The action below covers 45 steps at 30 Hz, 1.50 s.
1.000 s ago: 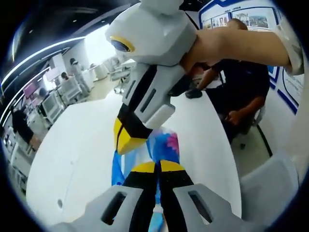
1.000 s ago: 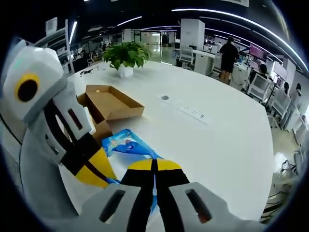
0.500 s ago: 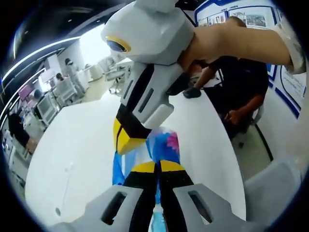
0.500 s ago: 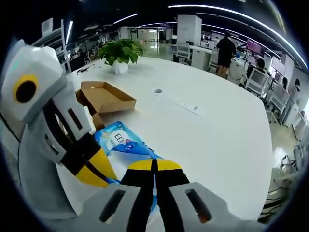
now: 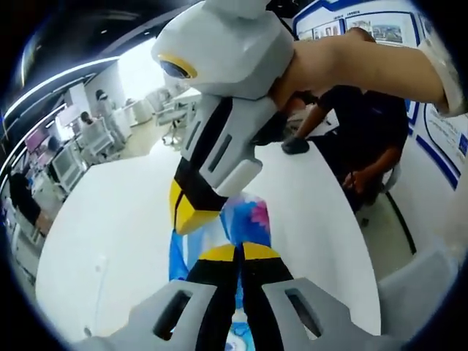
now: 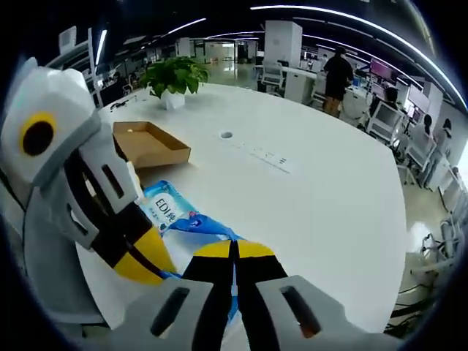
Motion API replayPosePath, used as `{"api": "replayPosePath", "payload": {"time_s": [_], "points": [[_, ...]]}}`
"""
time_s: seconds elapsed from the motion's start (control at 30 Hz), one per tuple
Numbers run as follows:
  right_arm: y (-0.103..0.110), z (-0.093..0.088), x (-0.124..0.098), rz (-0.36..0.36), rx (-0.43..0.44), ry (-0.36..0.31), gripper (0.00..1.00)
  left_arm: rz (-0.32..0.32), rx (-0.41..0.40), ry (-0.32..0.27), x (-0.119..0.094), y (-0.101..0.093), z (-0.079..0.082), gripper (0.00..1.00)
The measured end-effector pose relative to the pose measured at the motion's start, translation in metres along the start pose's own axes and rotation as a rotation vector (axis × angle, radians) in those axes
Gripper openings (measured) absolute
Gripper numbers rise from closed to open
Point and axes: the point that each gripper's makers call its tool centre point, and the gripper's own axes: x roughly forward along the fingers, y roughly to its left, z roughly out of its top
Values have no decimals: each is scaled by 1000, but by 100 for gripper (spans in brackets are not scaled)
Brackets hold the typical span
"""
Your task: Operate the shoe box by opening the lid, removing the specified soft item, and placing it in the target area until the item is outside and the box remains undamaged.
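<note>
Two grippers were pinching the same soft item. The left gripper (image 5: 238, 254) had its jaws pressed together on the near edge of the blue soft pack (image 5: 248, 216). The right gripper (image 6: 235, 252) was likewise clamped on the blue soft pack (image 6: 179, 212); in the left gripper view it entered from above, its yellow tips meeting the pack's far end. The pack hung stretched between them above the white desk (image 6: 322, 197), well outside the shoe box (image 6: 146, 142), which sat open on the desk near a potted plant (image 6: 174, 75). A seated person (image 5: 362, 139) was at the desk's far side in the left gripper view.

Risks, as judged from this:
- Opposed pull from both grippers could have torn the pack's film or popped a seam.
- Uneven release, one gripper letting go first, could have swung the pack from the other and dropped it short of the target area, or off the desk edge.
- The box itself looked out of harm's way, apart from the pack; only a low sweep back over it would have threatened its walls.
- The target area could not be told from these views.
</note>
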Motion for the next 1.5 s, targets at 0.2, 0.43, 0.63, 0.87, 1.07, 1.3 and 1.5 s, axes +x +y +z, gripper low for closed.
{"api": "replayPosePath", "payload": {"time_s": [0.2, 0.43, 0.63, 0.87, 1.07, 1.3, 1.5], "points": [[-7, -9, 1, -11, 3, 14, 0, -15, 12, 6, 14, 1, -1, 0], [-15, -21, 6, -9, 14, 40, 0, -32, 3, 14, 29, 3, -5, 0], [-20, -31, 15, -6, 22, 57, 0, -45, -8, 22, 43, 4, -10, 0], [-23, -50, 26, -1, 41, 83, 0, -74, -33, 50, 60, -1, -24, 0], [-26, -66, 33, 0, 55, 103, 0, -90, -45, 68, 71, -4, -34, 0], [-29, -74, 39, -3, 76, 103, 0, -103, -63, 80, 82, -5, -42, 0], [-31, -76, 44, -2, 78, 106, 0, -110, -77, 81, 87, -5, -46, 0]]}}
